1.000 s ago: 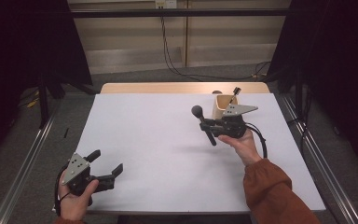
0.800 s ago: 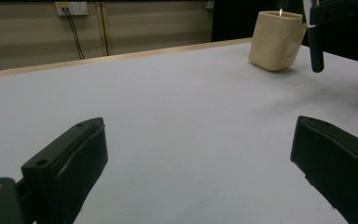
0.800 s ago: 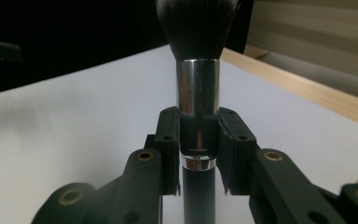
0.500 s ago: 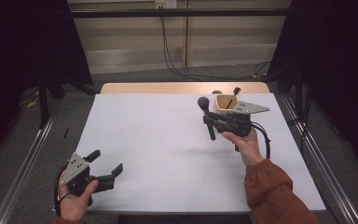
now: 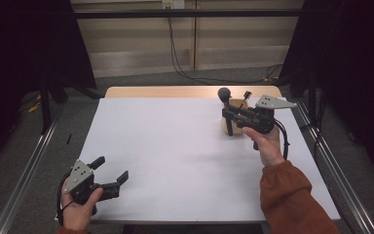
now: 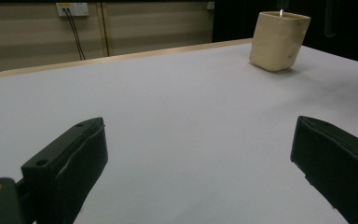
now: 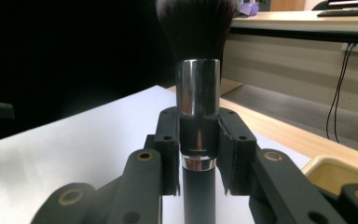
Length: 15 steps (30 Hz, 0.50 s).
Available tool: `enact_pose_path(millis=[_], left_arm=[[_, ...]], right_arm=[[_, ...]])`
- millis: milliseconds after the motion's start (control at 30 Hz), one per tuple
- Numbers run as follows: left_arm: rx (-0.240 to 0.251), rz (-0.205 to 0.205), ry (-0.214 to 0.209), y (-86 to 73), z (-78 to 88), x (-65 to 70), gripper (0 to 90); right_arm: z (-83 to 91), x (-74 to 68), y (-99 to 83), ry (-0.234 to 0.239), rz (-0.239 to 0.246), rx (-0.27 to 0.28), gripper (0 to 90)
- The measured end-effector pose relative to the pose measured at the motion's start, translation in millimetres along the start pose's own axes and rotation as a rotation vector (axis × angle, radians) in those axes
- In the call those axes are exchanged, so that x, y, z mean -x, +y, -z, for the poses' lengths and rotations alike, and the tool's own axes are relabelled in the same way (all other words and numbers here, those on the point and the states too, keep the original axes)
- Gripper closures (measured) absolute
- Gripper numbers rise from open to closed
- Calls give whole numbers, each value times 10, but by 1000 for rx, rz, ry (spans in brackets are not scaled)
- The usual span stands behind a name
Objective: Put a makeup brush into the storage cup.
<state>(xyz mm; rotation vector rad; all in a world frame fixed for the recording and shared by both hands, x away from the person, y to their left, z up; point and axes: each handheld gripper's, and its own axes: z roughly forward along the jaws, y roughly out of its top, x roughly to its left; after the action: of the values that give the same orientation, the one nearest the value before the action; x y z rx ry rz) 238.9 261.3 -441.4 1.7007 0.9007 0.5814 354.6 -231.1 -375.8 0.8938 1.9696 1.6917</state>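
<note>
Dark curtains both sides, pale panelled wall at back with cables hanging down. Big white table (image 5: pixel 175 161) takes up most of the high view, wooden edge strip showing at the far side.

Right hand (image 5: pixel 265 146), orange sleeve, is up over the far right part of the table. Its right gripper (image 5: pixel 229 116) has jaws clamped on a makeup brush (image 7: pixel 198 93), pads pressing both sides of the shiny metal collar just above the dark handle. Brush is upright, bristles on top, handle hanging down, clear of the table. Judging by that pose, it's being carried bristles-up so it can go handle-first into the cup.

Cup (image 6: pixel 278 41) is beige, squarish, sits on the table at the far right, just behind and beside the brush in the high view. Something thin and dark already sticks out of its top; too small to tell what. Its rim corner shows at lower right in the right gripper view.

Left hand (image 5: pixel 78 204) rests at the near left corner, well apart from the cup. Left gripper (image 5: pixel 109 170) jaws spread wide, nothing between them, pointing across the table, probably just parked out of the way.
</note>
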Motion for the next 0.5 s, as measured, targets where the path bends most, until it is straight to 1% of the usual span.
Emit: enact_pose_path(millis=[100, 200, 300, 400, 500], left_arm=[[0, -2, 0, 0, 0, -3, 39], [1, -2, 0, 1, 1, -4, 38], [-2, -8, 1, 2, 4, -5, 39], [-4, -2, 1, -1, -1, -5, 39], [-3, -5, 0, 1, 0, -2, 39]], right_arm=[[8, 24, 71, -14, 4, 10, 724], [-2, 77, 146, -42, -21, 1, 724], [5, 125, 215, -62, -17, 12, 724], [22, 162, 283, -84, -6, 22, 724], [22, 228, 328, -115, -2, 32, 724]])
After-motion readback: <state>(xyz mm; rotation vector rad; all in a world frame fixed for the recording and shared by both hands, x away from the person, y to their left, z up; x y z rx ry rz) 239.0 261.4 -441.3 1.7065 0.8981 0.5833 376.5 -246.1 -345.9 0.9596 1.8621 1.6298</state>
